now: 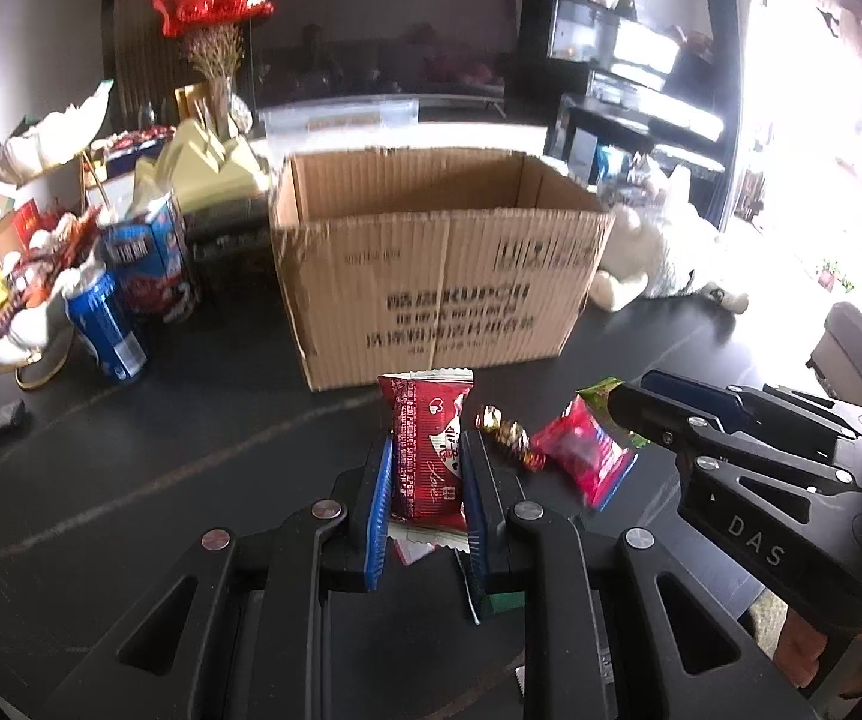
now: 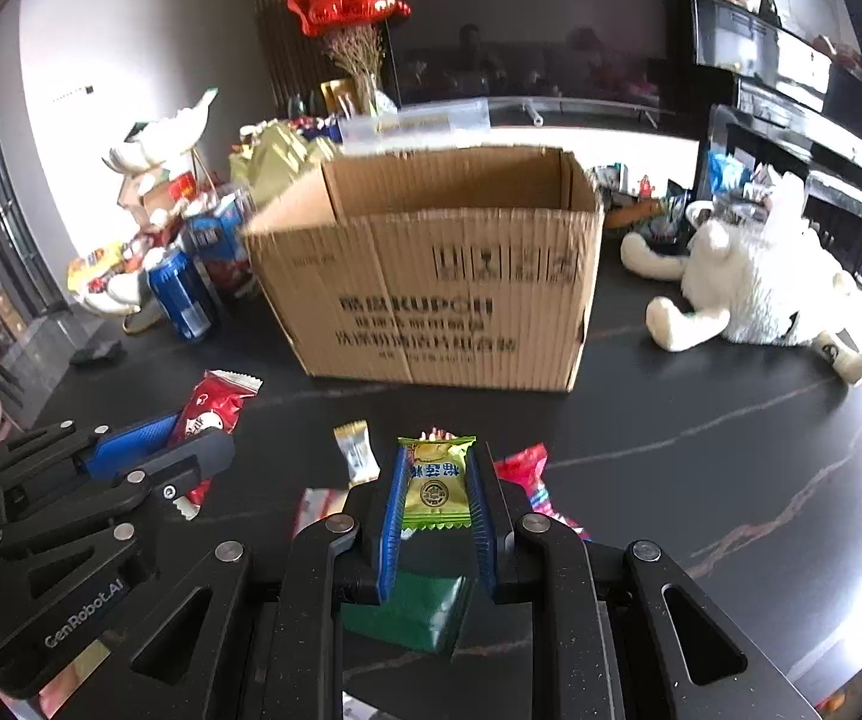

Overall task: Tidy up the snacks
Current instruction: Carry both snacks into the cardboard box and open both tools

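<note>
Standing open-topped on the dark table (image 1: 131, 450), the cardboard box (image 1: 436, 276) sits beyond both grippers, a white plush toy (image 2: 748, 288) to its right. The left gripper (image 1: 425, 480) pinches a red snack packet (image 1: 428, 450); the right gripper (image 2: 438, 489) pinches a green-yellow packet (image 2: 435, 483). A gold-wrapped candy (image 1: 505, 435), perhaps chocolate, lies on the table between them
</note>
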### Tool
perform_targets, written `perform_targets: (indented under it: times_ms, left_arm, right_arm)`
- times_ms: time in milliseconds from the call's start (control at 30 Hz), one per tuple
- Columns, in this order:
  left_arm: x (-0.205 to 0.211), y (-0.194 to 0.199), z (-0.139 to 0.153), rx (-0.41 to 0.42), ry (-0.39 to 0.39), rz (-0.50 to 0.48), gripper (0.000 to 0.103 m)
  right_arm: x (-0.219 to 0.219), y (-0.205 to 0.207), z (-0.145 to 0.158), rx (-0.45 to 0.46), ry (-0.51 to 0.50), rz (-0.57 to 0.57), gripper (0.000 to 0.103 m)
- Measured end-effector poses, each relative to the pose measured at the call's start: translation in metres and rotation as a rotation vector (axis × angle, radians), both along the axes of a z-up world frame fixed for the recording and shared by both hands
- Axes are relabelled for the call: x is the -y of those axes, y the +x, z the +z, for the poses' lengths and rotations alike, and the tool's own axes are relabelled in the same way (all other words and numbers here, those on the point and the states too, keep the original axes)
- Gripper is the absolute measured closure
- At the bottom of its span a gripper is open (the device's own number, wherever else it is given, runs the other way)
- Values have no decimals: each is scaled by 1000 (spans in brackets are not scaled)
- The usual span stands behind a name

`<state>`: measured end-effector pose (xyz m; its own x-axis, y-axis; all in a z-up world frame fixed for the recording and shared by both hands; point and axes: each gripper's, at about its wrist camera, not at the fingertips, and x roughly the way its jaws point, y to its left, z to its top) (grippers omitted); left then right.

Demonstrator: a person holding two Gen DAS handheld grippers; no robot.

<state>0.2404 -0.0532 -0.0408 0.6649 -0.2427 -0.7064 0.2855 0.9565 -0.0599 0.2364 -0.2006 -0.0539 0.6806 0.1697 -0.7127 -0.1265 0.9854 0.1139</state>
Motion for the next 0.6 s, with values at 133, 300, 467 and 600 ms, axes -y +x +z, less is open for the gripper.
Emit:
perform_targets:
  times_ms: [133, 300, 467, 600]
  left_arm:
    - [0, 2, 14, 27, -9, -3, 81]
    - [1, 8, 31, 62, -14, -7, 81]
    - [1, 19, 49, 103, -13, -3, 81]
    - [0, 26, 59, 126, -2, -1, 81]
  right_arm:
    - [1, -3, 18, 45, -2, -3, 81]
    - [2, -4, 38, 96, -6, -3, 81]
    - [2, 4, 54, 137, -22, 1, 81]
    - [1, 12, 68, 170, -39, -1, 81]
